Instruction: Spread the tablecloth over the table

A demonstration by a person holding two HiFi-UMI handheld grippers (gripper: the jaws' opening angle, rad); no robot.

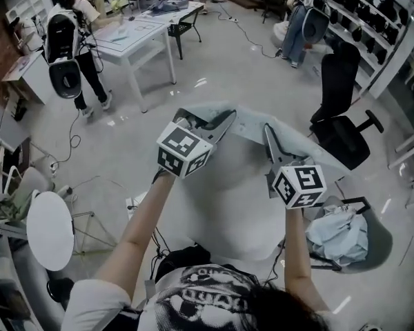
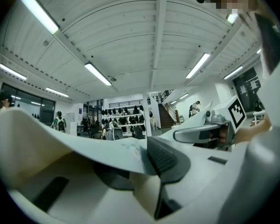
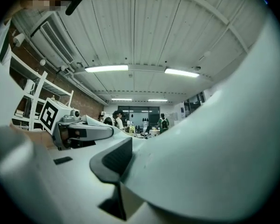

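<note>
The pale tablecloth (image 1: 228, 198) hangs in the air between my two grippers and billows below them, hiding what lies under it. My left gripper (image 1: 223, 121) is shut on its upper left edge, and in the left gripper view the cloth (image 2: 60, 139) runs in against the dark ribbed pad (image 2: 167, 158). To the right, the right gripper (image 1: 269, 135) holds the other top edge. The right gripper view shows the cloth (image 3: 214, 148) pressed beside its pad (image 3: 113, 161), covering the far jaw. Each gripper view shows the other gripper level alongside.
A white table (image 1: 134, 40) stands at the back left with a person (image 1: 72, 43) beside it. A black office chair (image 1: 341, 116) is at the right, a basket of cloth (image 1: 338, 234) at the lower right, and a round white stool (image 1: 50, 229) at the left.
</note>
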